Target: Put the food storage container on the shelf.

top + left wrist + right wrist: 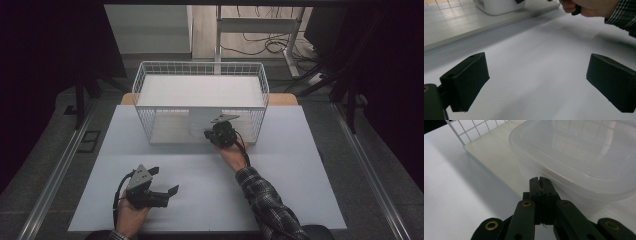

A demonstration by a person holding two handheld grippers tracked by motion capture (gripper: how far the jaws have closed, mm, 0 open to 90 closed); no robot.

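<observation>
A white wire basket stands at the back of the table, open toward me, with a white shelf across its top. On its pale floor board sits a translucent plastic container, also seen as the container in the high view. My right gripper is shut with nothing between its jaws, its tip just short of the container's rim. The right gripper sits at the basket's front opening. My left gripper hovers open over bare table, the left gripper near the front left.
A white sheet covers the table. The person's right hand and plaid sleeve reach diagonally from the bottom toward the basket. Wire mesh borders the basket's opening. Cables and table legs lie on the floor beyond.
</observation>
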